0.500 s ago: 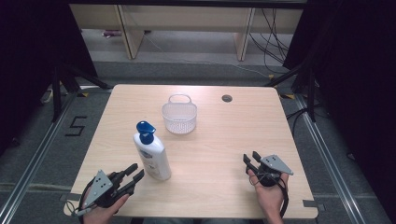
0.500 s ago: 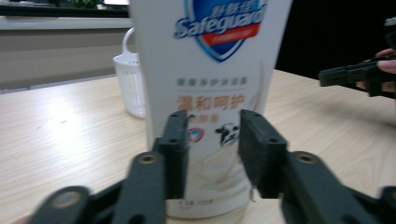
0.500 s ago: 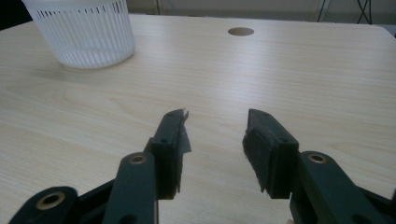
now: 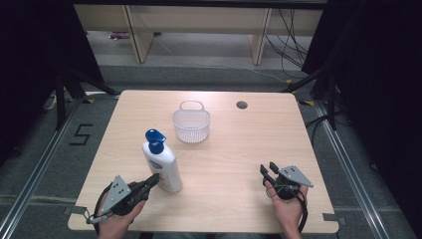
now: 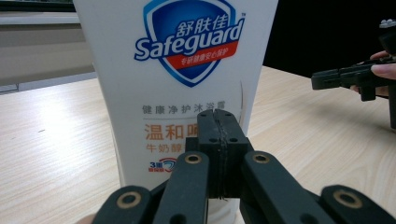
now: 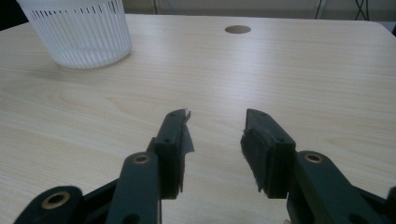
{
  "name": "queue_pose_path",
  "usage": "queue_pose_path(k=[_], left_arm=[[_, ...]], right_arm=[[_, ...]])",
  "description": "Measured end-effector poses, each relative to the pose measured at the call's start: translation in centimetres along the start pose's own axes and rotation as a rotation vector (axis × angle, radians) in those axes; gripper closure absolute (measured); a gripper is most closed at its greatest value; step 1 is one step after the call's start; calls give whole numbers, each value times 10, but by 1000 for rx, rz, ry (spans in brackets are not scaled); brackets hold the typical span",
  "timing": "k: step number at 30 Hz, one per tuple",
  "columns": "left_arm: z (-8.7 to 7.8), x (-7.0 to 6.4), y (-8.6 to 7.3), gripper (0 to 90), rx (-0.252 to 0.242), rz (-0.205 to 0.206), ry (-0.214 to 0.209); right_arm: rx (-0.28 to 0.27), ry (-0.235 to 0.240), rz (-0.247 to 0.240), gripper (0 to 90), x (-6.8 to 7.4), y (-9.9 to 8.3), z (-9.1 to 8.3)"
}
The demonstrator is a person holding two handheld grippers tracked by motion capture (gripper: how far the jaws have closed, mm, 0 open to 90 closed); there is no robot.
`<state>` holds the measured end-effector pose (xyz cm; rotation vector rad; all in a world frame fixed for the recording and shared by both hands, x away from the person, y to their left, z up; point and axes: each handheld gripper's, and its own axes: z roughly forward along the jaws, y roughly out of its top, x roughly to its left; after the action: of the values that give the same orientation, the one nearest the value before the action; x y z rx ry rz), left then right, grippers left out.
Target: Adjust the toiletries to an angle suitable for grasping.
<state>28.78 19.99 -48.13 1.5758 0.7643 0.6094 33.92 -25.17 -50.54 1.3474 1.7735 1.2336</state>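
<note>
Claws differ: your left claw (image 4: 152, 180), lower left of the high view, is pressed together just beside the bottle (image 4: 161, 162). Your right claw (image 4: 267, 169), lower right, is spread above the surface (image 4: 239, 149).

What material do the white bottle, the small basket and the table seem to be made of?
The bottle looks like smooth, slightly glossy white plastic with a printed label and a blue pump top. The basket seems to be thin translucent white plastic, since its wall is cut into fine slits. The table shows a pale matte wood grain, possibly laminate.
</note>
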Motion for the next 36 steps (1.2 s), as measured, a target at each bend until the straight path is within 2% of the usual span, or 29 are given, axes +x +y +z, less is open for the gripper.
queue_pose_path(k=[1,2,3,4,5,6,7,8,9,10,11,12,15,16,17,19,20,21,22,23,24,25,28,29,30,32,33,35,36], left_arm=[[1,1,0,896,0,3,-3],[4,2,1,896,-24,13,-19],[4,2,1,896,-24,13,-19],[4,0,2,896,1,6,-11],[5,1,2,896,2,13,-17],[6,0,3,896,1,21,-18],[8,0,3,896,-15,26,-28],[9,0,4,896,1,23,-23],[12,0,3,896,-19,26,-35],[12,-1,4,896,2,26,-28],[15,-1,5,896,-6,32,-36],[16,-2,5,895,3,31,-32],[21,-3,6,894,-2,34,-41],[22,-4,6,894,-5,24,-42],[22,-4,6,892,3,27,-38],[22,-4,6,876,0,26,-39],[22,-5,6,876,-11,24,-44],[19,-7,9,829,-36,27,-42],[16,-9,11,813,-35,20,-33],[14,-10,14,792,-52,30,-33],[12,-12,17,767,-76,31,-29],[7,-15,20,736,-72,15,-8],[3,-17,27,636,-100,-2,18],[0,-19,35,600,-135,-21,35],[-1,-20,39,574,-153,-30,51],[-2,-20,44,517,-173,-30,63],[-3,-20,52,496,-190,-25,82],[-4,-19,58,470,-201,-19,106],[-3,-18,61,456,-204,-17,120]], right_arm=[[0,3,4,596,0,0,0],[-3,4,5,595,1,0,0],[-3,4,5,595,1,0,0],[3,6,10,593,1,0,0],[3,-8,23,592,3,0,0],[2,-8,-7,590,1,0,0],[6,-10,-10,587,0,0,0],[5,-5,-6,586,0,1,0],[3,13,28,584,2,0,1],[-5,-19,19,580,2,-1,2],[2,-27,14,577,2,-1,2],[1,-15,-9,573,-1,-1,1],[18,-11,13,557,-1,-2,2],[14,-15,32,550,0,-3,1],[1,-33,0,541,-3,-4,3],[6,-28,13,536,-3,-4,2],[-16,-24,-5,531,-5,-4,2],[-28,-23,-2,517,-6,-4,1],[-28,-20,0,512,-7,-4,0],[-19,-34,2,505,-8,-4,-2],[-27,-26,10,502,-9,-5,-2],[-41,-32,39,499,-8,-6,-3],[-46,-50,15,491,-14,-7,-6],[-40,-41,34,490,-15,-7,-6],[-35,-46,18,489,-18,-7,-6],[-46,-45,29,488,-20,-5,-8],[-53,-74,19,488,-20,-4,-7],[-56,-60,22,487,-21,-3,-7],[-61,-53,41,487,-21,-3,-7]])
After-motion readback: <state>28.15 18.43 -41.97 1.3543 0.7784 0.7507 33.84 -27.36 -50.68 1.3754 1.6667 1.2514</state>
